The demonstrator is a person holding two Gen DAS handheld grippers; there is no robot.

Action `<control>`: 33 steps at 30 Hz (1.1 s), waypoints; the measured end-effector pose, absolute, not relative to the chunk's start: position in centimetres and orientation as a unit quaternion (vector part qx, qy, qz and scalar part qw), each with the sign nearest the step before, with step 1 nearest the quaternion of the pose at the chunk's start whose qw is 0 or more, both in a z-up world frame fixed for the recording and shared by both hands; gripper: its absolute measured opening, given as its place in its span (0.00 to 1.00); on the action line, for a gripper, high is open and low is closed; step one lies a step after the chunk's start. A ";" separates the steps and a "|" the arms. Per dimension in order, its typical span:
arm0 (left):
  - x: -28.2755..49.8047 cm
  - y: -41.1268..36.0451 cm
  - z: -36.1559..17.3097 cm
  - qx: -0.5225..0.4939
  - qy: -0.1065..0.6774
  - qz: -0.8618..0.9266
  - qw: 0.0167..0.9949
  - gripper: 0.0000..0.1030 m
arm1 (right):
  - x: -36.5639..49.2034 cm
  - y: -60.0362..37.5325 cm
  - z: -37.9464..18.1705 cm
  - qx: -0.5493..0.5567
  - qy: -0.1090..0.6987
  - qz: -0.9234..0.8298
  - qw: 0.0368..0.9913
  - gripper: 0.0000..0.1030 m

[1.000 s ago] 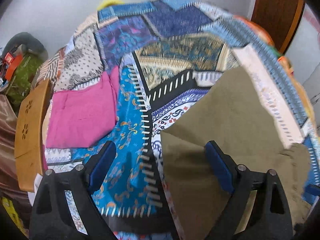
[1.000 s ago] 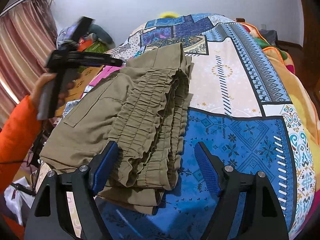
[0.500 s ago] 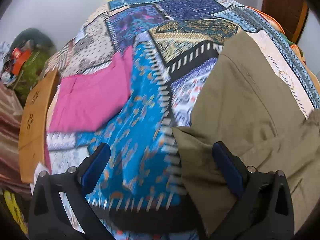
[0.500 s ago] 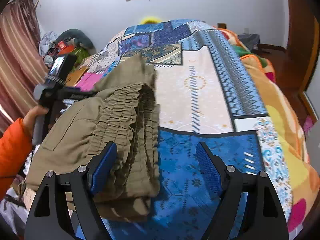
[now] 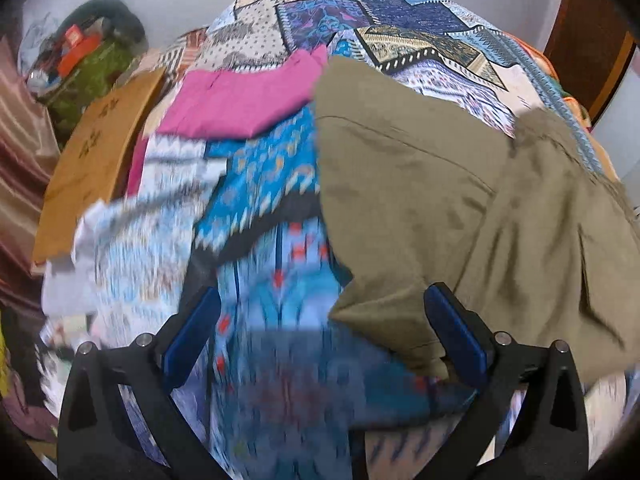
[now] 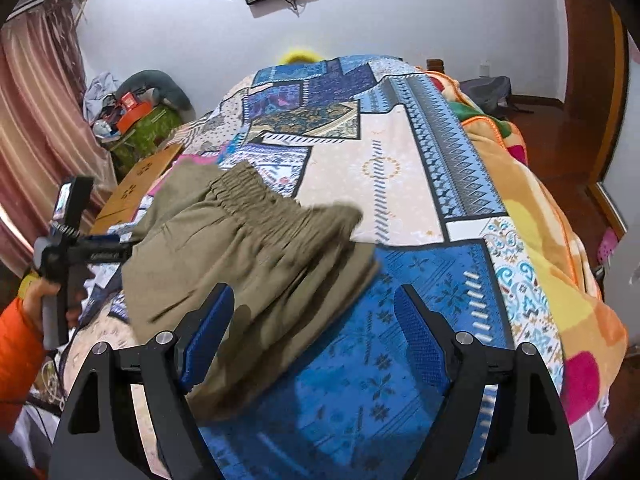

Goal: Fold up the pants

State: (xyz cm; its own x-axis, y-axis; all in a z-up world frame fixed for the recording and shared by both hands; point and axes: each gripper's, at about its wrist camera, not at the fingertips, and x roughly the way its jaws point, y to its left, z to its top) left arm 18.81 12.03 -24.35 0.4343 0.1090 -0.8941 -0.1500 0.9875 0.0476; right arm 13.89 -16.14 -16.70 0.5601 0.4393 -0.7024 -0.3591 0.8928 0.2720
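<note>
Lying folded on the patterned bed cover, the olive pants sit just ahead of both claws. The left claw stands wide open, its jaws having just spread, with only a corner of the pants near its right-hand pad and nothing pressed. The right claw is open too, jaws widened a little, hovering over the near edge of the cloth where it meets the blue patch of cover; its left pad overlaps the fabric in view, but no pinch shows.

Judging by the gathers and soft creases, the pants are light, limp cotton-like cloth that will sag and slide layer over layer. A good hold would likely take all layers at a corner or at the thick elastic waistband, which lies beyond the right claw.

Motion blur smears the near cover in the left view. The pants' lower edge is hidden behind the claw bodies, and how many layers are stacked cannot be told. A pink garment lies beyond the left claw.
</note>
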 end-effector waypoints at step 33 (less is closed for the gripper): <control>19.8 11.0 -18.0 -0.036 0.455 0.000 0.890 0.83 | 17.8 -14.5 -17.7 0.005 0.412 0.221 0.884 0.59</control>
State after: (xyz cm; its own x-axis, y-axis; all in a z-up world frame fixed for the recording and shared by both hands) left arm 19.80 11.00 -17.97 0.5867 -0.0327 -0.8091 -0.0328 0.9974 -0.0641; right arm 17.83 -14.47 -17.72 0.5620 0.3952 -0.7266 -0.3871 0.9020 0.1912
